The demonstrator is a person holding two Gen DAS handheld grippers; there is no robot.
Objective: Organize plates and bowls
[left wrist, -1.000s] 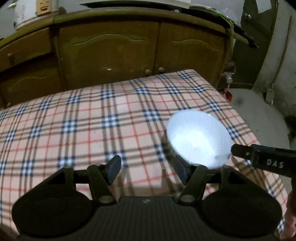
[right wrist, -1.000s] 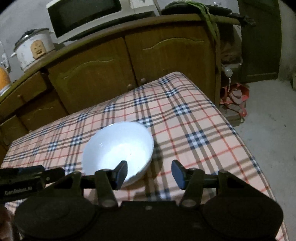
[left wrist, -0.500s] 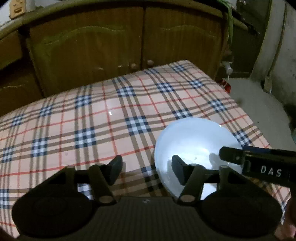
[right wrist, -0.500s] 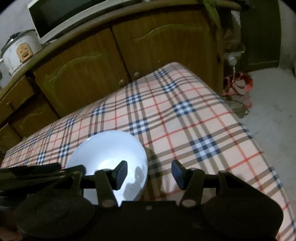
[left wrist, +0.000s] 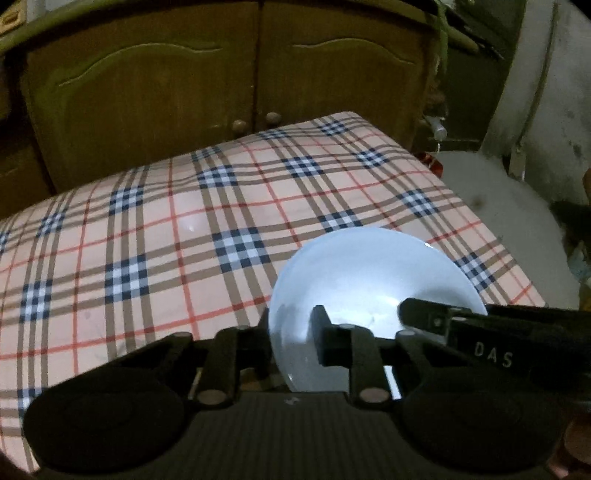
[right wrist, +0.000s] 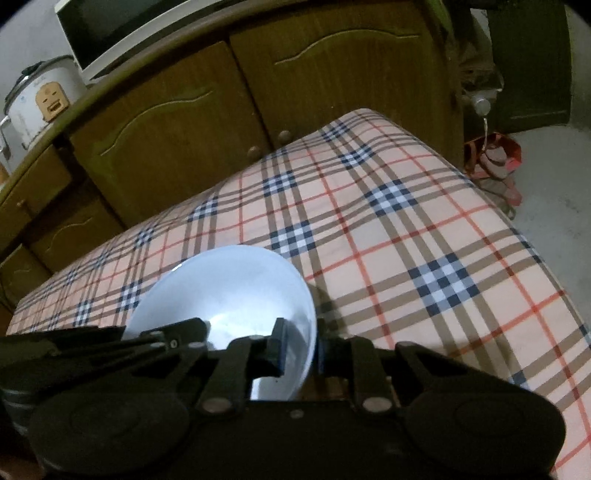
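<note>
A white bowl (left wrist: 369, 273) (right wrist: 229, 288) stands on the plaid tablecloth (left wrist: 147, 240), near the table's right edge. My left gripper (left wrist: 291, 339) straddles the bowl's left rim, one finger inside and one outside; its jaws are closing, with the pads against the wall. My right gripper (right wrist: 301, 350) is shut on the opposite rim, which is pinched between its pads. In the left wrist view the right gripper's fingers (left wrist: 424, 314) reach in over the bowl. The right wrist view shows the left gripper's fingers (right wrist: 184, 332) at the bowl's left side.
A brown wooden cabinet (left wrist: 147, 92) stands right behind the table. On its top are a microwave (right wrist: 129, 26) and a rice cooker (right wrist: 40, 99). Beyond the table's right edge, a red bag (right wrist: 495, 155) lies on the grey floor.
Both grippers came down and forward to the bowl. Each went from open beside the rim to closed over it, from opposite sides.
</note>
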